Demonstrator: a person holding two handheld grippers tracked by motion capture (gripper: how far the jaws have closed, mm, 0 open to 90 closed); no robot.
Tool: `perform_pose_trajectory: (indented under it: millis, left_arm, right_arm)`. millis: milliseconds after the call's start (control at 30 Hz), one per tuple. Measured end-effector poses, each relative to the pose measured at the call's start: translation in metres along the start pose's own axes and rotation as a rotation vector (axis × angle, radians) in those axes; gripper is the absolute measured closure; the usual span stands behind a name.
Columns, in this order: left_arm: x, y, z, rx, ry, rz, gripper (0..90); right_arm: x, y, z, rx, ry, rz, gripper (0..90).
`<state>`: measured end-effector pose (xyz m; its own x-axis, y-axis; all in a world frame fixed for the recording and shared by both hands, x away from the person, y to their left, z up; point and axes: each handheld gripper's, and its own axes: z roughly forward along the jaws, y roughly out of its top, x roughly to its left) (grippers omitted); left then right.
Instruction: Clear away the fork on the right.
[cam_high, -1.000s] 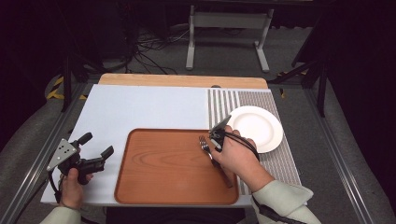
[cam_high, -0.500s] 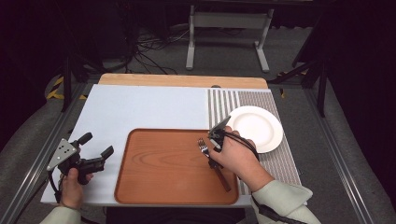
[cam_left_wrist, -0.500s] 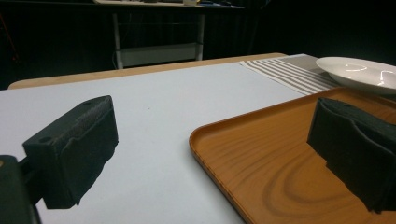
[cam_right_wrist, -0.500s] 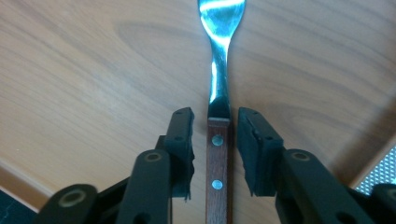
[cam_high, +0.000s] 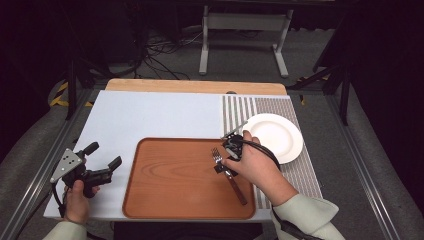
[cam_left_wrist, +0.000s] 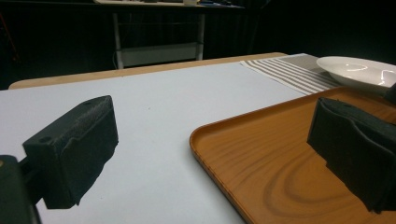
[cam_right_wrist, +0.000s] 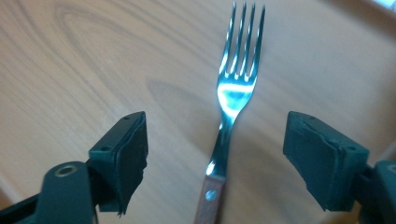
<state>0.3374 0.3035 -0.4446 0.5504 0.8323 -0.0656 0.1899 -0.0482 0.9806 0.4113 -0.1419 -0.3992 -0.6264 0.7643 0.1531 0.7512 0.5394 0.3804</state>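
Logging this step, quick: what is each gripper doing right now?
Left gripper: open, holding nothing.
Right gripper: jaws just opened, astride the wooden-handled steel fork, not gripping it.

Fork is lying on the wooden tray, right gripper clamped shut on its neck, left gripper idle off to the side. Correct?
Not quite. The right gripper is not clamped: its jaws have just been opening and stand apart on either side of the fork, clear of it, as the right gripper view shows. The fork does lie on the wooden tray, and the left gripper idles aside.
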Motion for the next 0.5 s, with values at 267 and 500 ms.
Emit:
perform_pose_trajectory:
  millis: [267, 500]
  left_arm:
    - [0.0003, 0.0003, -0.0007, -0.004, 0.002, 0.001, 2.6]
    - [0.0003, 0.0003, -0.0004, -0.002, 0.002, 0.001, 2.6]
  right_arm:
    - [-0.0009, 0.0073, -0.0009, -0.11, 0.028, -0.191, 21.2]
    - [-0.0075, 0.0088, 0.0063, -0.125, 0.077, -0.331, 49.2]
